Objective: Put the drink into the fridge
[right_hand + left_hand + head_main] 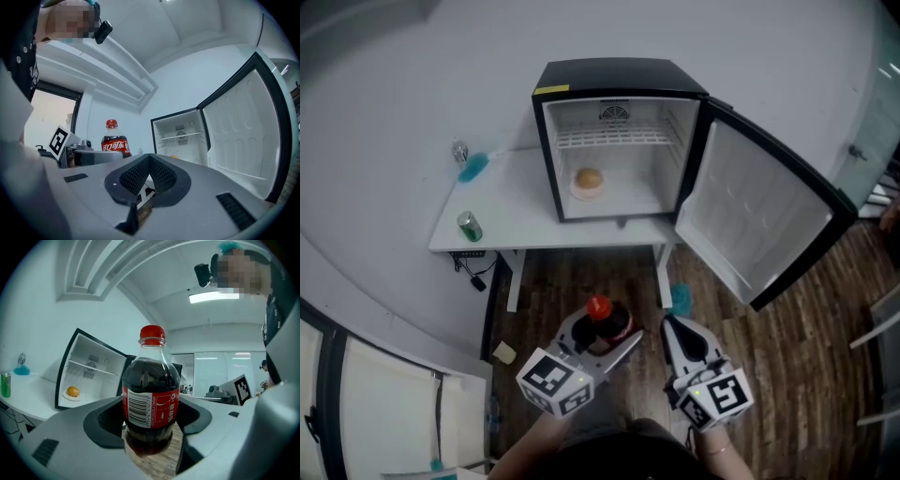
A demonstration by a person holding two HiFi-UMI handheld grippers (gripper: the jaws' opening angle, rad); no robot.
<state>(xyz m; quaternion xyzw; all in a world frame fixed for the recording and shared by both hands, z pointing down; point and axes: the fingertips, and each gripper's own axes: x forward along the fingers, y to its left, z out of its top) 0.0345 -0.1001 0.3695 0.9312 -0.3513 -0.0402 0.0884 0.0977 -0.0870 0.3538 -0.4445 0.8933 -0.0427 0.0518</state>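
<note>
The black fridge sits open on the far white tabletop, its door swung right. Near, over the wooden floor, the left tongs clamp the upright cola bottle. The right tongs, just beside, are pressed together, empty. A green can stands at the tabletop's left.

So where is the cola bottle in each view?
Head view: cola bottle lower centre.
Left gripper view: cola bottle dead centre, clamped between the jaws.
Right gripper view: cola bottle left of centre.
Shared landmark: the open fridge, in all three.
</note>
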